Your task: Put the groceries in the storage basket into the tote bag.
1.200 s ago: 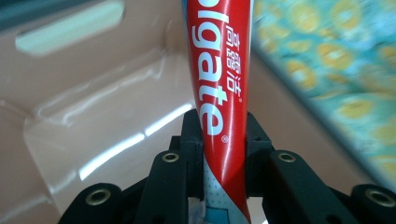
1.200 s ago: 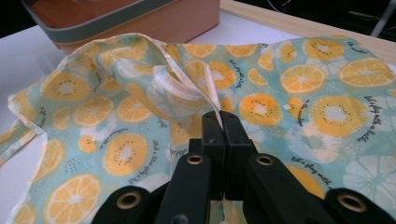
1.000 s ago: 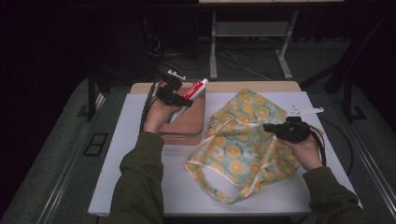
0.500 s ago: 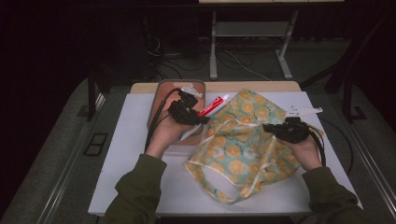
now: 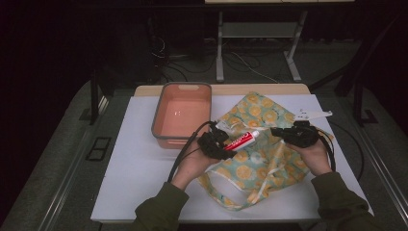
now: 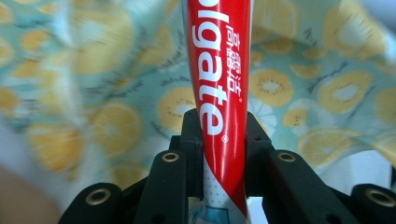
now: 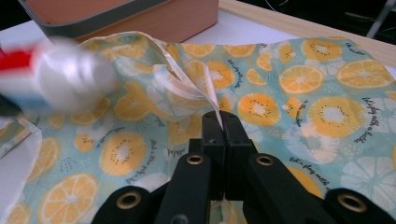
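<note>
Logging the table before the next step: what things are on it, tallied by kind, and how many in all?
Toothpaste tube: 1, clamped in the left gripper
Fruit-print cloth bag: 1, its edge pinched by the right gripper
Orange bin: 1
Total: 3

toothpaste tube [image 5: 242, 141]: red-white, tilted, over bag | fruit-print bag [image 5: 260, 163]: crumpled, mouth seemingly open

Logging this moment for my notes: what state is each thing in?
toothpaste tube: capped, clamped in the left gripper, over the bag.
fabric bag: lying on the table, rim pinched and lifted by the right gripper.
orange tub: upright, empty.
</note>
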Available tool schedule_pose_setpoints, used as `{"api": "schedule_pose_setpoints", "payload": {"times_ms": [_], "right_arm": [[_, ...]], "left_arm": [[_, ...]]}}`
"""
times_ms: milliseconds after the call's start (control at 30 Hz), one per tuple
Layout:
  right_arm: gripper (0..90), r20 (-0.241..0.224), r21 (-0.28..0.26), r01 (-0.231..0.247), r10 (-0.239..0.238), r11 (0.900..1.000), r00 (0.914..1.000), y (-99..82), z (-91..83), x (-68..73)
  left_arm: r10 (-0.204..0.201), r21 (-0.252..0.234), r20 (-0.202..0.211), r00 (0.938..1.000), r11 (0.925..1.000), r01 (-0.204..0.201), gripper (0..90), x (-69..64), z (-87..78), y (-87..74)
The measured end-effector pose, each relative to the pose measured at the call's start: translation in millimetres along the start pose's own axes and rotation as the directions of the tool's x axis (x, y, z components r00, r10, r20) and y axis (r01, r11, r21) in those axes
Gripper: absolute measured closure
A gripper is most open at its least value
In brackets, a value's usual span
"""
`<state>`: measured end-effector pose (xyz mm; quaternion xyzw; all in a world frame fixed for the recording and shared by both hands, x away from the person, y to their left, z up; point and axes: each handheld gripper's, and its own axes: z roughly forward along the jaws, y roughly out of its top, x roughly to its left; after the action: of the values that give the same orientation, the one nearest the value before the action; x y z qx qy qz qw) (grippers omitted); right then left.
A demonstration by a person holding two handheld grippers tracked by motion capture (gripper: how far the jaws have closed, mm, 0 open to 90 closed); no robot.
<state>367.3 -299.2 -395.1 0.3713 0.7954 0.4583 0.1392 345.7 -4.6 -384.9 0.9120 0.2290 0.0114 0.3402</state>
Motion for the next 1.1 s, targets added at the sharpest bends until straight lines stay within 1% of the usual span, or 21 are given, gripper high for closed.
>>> {"api": "schedule_pose_setpoints", "payload": {"times_ms": [67, 133, 167, 233, 267, 300, 333, 433, 500, 533, 567, 600, 667, 733, 767, 867, 900, 1000, 1033, 1100], "right_arm": [[89.4, 0.0, -0.002, 0.0, 0.0, 1.0, 1.0, 0.2, -0.3, 0.2], [89.4, -0.001, -0.003, -0.001, 0.001, 1.0, 1.0, 0.3, -0.5, 0.0], [89.4, 0.0, -0.003, 0.0, 0.0, 1.0, 1.0, 0.2, -0.4, -0.1], [89.4, 0.0, -0.003, 0.0, 0.0, 1.0, 1.0, 0.2, -0.5, 0.1], [89.5, 0.0, -0.004, 0.001, -0.001, 1.0, 1.0, 0.3, -0.7, 0.2], [89.4, -0.001, -0.006, 0.001, -0.001, 1.0, 1.0, 0.5, -1.0, 0.3], [89.4, -0.001, -0.008, 0.002, -0.002, 1.0, 1.0, 0.5, -1.2, 0.3], [89.4, -0.001, -0.008, 0.002, -0.002, 1.0, 1.0, 0.3, -1.9, -0.2], [89.4, -0.002, -0.011, 0.001, -0.001, 0.9999, 1.0, 0.4, -2.4, -0.4], [89.4, -0.002, -0.011, 0.0, 0.0, 0.9999, 1.0, 0.3, -2.4, -0.6], [89.4, -0.002, -0.011, 0.0, 0.0, 0.9999, 1.0, 0.3, -2.2, -0.7], [89.4, -0.002, -0.01, 0.001, -0.001, 0.9999, 1.0, 0.2, -2.2, -0.6], [89.5, -0.002, -0.011, 0.0, 0.0, 0.9999, 1.0, 0.3, -2.5, -0.4], [89.4, -0.002, -0.012, -0.001, 0.001, 0.9999, 1.0, 0.4, -3.0, -0.1], [89.4, -0.001, -0.012, -0.001, 0.001, 0.9999, 1.0, 0.4, -3.1, -0.2], [89.4, -0.003, -0.01, -0.001, 0.001, 0.9999, 1.0, 0.3, -2.8, -0.6], [89.4, -0.001, -0.009, 0.001, -0.001, 1.0, 1.0, 0.3, -2.7, -0.6], [89.4, 0.0, -0.011, 0.001, -0.001, 0.9999, 1.0, 0.5, -2.7, 0.0], [89.4, 0.0, -0.012, 0.003, -0.003, 0.9999, 1.0, 0.5, -2.6, 0.0], [89.4, 0.0, -0.009, 0.003, -0.003, 1.0, 1.0, 0.4, -2.1, 0.4]], "left_arm": [[0.013, 0.025, 0.005, 0.9999, 0.9996, -0.013, 75.1, -2.5, 13.0, -0.1], [0.023, 0.042, 0.0, 0.9997, 0.9988, -0.023, 75.1, -4.5, 24.6, 0.8], [0.02, 0.049, 0.007, 0.9998, 0.9986, -0.02, 75.0, -5.4, 29.9, 1.5], [0.02, 0.061, 0.004, 0.9998, 0.998, -0.02, 75.0, -6.8, 40.0, 2.7], [0.028, 0.07, -0.005, 0.9996, 0.9972, -0.028, 74.9, -7.3, 44.7, 3.0], [0.027, 0.073, -0.013, 0.9995, 0.997, -0.026, 74.9, -8.1, 49.4, 3.2], [0.029, 0.083, -0.009, 0.9995, 0.9961, -0.028, 74.7, -7.8, 53.7, 3.1], [0.04, 0.1, -0.009, 0.9992, 0.9942, -0.039, 73.9, -7.8, 62.8, 0.5], [0.044, 0.082, -0.01, 0.999, 0.9957, -0.043, 71.5, -8.3, 63.2, -1.0], [0.047, 0.068, -0.011, 0.9988, 0.9966, -0.046, 67.8, -8.1, 61.6, -2.0], [0.038, 0.046, -0.018, 0.9991, 0.9982, -0.037, 61.2, -8.0, 59.5, -2.7], [0.041, 0.038, -0.028, 0.9988, 0.9985, -0.04, 54.8, -7.9, 55.4, -3.1], [0.05, 0.017, -0.026, 0.9984, 0.9986, -0.049, 47.2, -7.3, 44.0, -5.9], [0.051, 0.006, -0.039, 0.9979, 0.9987, -0.051, 39.4, -7.1, 31.2, -11.9], [0.053, -0.012, -0.047, 0.9975, 0.9985, -0.054, 38.7, -7.3, 24.8, -16.9], [0.044, -0.025, -0.074, 0.9963, 0.9986, -0.046, 36.3, -6.8, 8.5, -34.5], [0.045, -0.036, -0.082, 0.9956, 0.9982, -0.048, 36.2, -6.5, 3.6, -40.7], [0.025, -0.053, -0.078, 0.9967, 0.9982, -0.029, 35.1, -5.9, -8.7, -55.7], [0.022, -0.05, -0.066, 0.9975, 0.9984, -0.025, 35.2, -5.9, -10.9, -60.4], [0.027, -0.031, -0.069, 0.9972, 0.9991, -0.029, 35.8, -6.3, -12.7, -69.3]]}}
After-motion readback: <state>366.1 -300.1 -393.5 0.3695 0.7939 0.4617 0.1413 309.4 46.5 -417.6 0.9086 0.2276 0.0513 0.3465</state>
